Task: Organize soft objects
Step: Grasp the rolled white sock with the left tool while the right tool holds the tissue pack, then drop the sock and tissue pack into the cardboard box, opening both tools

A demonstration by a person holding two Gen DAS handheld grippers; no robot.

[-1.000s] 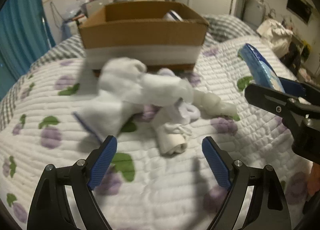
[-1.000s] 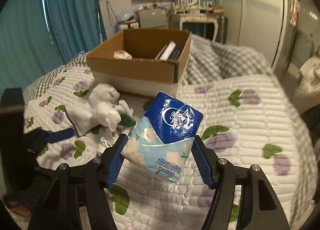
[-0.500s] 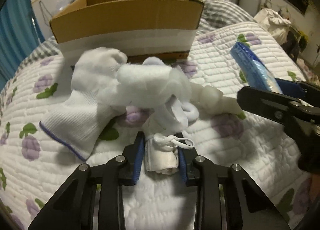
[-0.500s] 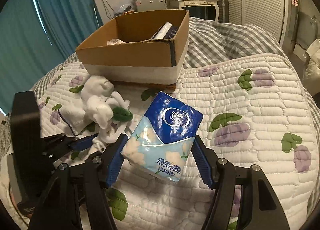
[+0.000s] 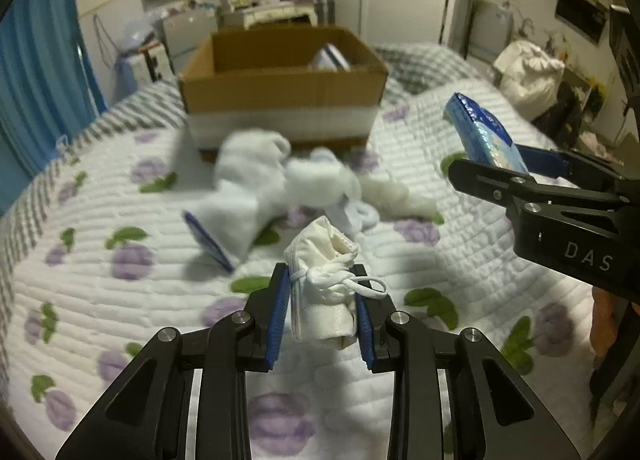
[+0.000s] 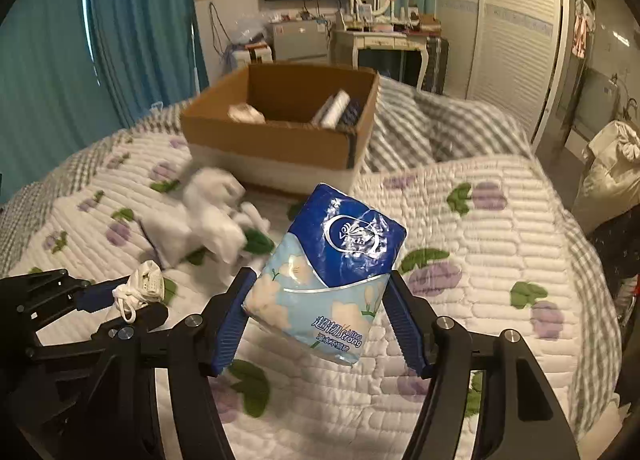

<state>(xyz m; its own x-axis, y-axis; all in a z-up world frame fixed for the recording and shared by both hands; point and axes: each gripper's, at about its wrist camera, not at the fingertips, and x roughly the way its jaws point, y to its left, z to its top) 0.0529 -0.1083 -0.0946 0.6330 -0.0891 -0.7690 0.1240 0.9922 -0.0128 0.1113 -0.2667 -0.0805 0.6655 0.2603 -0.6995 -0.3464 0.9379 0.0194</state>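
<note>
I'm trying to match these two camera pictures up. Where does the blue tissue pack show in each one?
Left wrist view: the tissue pack is at the right edge, seen edge-on, clamped in the right gripper.
Right wrist view: the tissue pack fills the lower centre, held between the blue fingers.
Shared landmark: the cardboard box stands on the bed behind it in both.

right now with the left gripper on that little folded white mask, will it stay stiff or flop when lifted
Probably floppy: the mask is thin folded fabric, bulging above the left gripper. Likely very light. Its loose ear loop dangles free, so it may snag or unroll.
</note>
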